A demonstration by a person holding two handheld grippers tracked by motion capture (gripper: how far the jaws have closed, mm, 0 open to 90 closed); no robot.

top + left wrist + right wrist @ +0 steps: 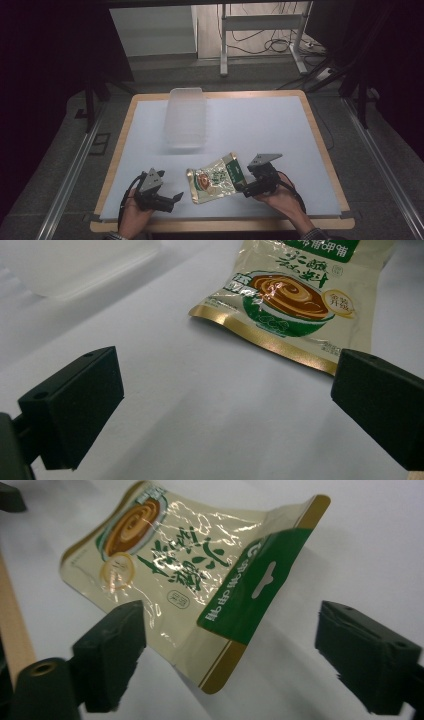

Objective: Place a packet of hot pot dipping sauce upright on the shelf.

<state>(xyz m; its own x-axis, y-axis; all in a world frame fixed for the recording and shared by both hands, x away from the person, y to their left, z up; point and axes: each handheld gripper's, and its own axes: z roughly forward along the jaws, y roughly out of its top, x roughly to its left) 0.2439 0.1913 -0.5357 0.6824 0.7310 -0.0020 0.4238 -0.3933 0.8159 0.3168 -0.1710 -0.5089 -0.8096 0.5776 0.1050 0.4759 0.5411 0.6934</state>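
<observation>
lab test bench: white-topped table, dark curtains, floor cables, metal stand behind.

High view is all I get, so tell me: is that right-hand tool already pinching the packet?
Observer: Not yet. In the right gripper view the right gripper has its jaws open on either side of the green end of the packet, with the pads clear of it.
Operator: And the left one?
Observer: The left gripper is open too, with bare table between its jaws. The packet lies just ahead of it.
Operator: What is printed on the packet?
Observer: A bowl with a brown swirl in it.
</observation>
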